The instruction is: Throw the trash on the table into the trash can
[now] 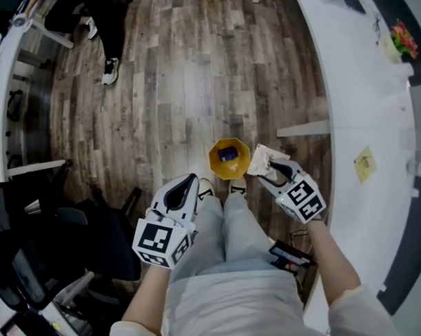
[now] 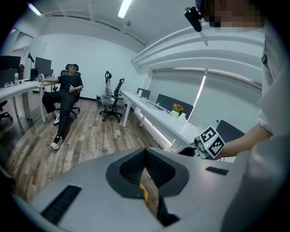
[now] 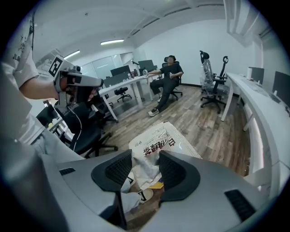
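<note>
An orange trash can [image 1: 229, 158] stands on the wooden floor just ahead of my feet, with a small blue item inside. My right gripper [image 1: 269, 170] hovers at its right rim, shut on a crumpled white printed wrapper [image 1: 265, 157]. In the right gripper view the wrapper [image 3: 161, 140] is pinched between the pads of the right gripper [image 3: 145, 159] and sticks out forward. My left gripper [image 1: 190, 182] hangs left of the can with its jaw tips together and nothing between them. In the left gripper view the left gripper [image 2: 145, 153] shows only a sliver of floor behind its tips.
A long white curved desk [image 1: 359, 90] runs along the right, with a yellow note [image 1: 364, 164] on it. Black office chairs [image 1: 82, 230] crowd the left side. A person sits reclined in a chair [image 2: 63, 97] farther down the room.
</note>
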